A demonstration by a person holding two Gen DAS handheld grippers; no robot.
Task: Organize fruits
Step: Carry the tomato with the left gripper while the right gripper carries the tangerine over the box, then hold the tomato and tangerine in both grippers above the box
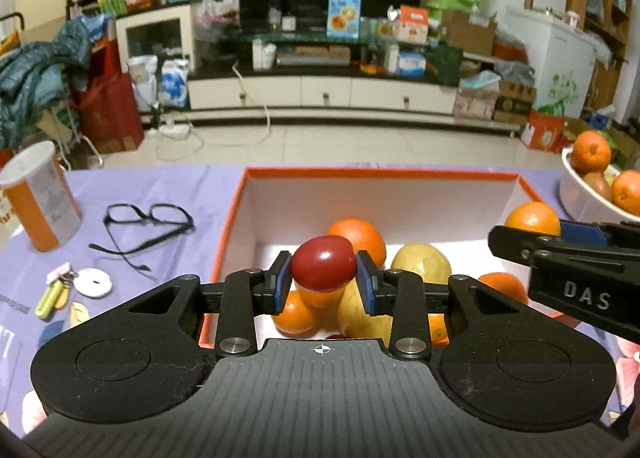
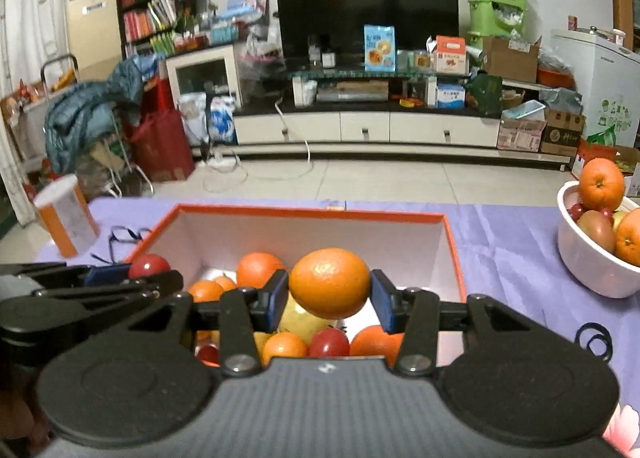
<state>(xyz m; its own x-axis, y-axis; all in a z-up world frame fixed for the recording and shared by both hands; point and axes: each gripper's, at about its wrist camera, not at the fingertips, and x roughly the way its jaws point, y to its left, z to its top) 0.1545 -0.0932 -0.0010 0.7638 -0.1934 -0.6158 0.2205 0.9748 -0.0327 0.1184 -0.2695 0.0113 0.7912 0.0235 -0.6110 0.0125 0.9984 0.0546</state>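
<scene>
Left wrist view: the left claw point(image 1: 323, 282) is pinching a small red tomato point(image 1: 323, 264) between its blue pads point(image 1: 283, 282), one pad on each end of the fruit. The tomato hangs over the near part of the orange-rimmed box point(image 1: 376, 173), clear of the oranges and yellow fruit lying on the box floor. It is oval, and its long axis runs left to right, straight from pad to pad. I judge it light, smooth-skinned and soft: a glossy skin can slide on the pads, and a hard squeeze could split it. Holding it by the ends looks less secure than across its fatter middle, so a gentle, steady grip seems wise. At the right edge of this view the right claw carries an orange point(image 1: 534, 219). A white bowl point(image 1: 576, 193) of fruit stands toward the table's right edge; glasses point(image 1: 148, 217) and an orange canister point(image 1: 40, 197) lie toward its left edge.

Right wrist view: the right claw point(image 2: 330, 300) is pinching the orange across its widest part, a pad on each flank, above the middle of the box. The orange is slightly flattened, its broad axis lying pad to pad; which way its stem end faces I cannot tell. I judge it heavier and firmer than the tomato, with a dimpled rind that grips well, so a hold across the middle should serve. The bowl sits well apart, by the right edge of the purple-clothed table point(image 2: 512, 225).
</scene>
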